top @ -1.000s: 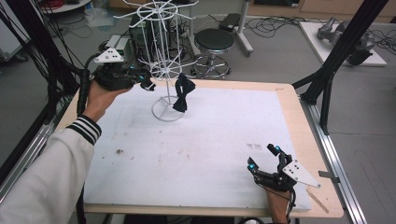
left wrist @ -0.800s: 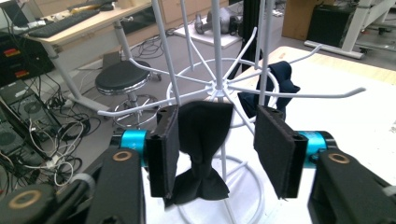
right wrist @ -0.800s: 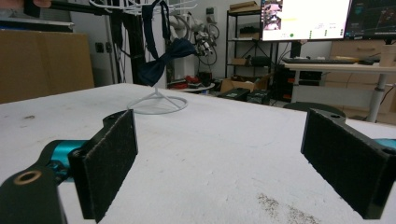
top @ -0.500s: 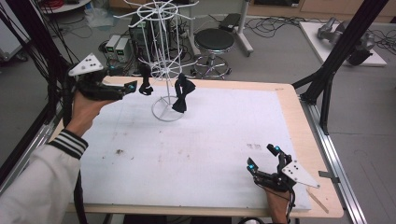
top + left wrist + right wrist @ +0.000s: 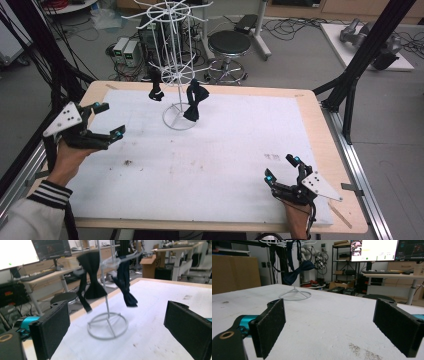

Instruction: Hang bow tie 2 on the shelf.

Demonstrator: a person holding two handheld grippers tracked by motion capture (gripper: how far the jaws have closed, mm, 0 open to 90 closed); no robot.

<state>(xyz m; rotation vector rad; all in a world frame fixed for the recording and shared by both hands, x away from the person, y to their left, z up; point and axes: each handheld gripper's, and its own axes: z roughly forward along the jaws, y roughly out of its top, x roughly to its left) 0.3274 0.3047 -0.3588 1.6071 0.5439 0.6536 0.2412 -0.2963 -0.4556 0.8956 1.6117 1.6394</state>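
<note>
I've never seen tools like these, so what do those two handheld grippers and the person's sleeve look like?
The left gripper and right gripper are black, each topped by a grey three-cornered plate and tipped teal. Their jaws carry flat black foam-like pads. The white sleeve ends in a black-and-white striped cuff.

No readable text, label or number anywhere; monitor (image 5: 374, 250) screens too blurred.
</note>
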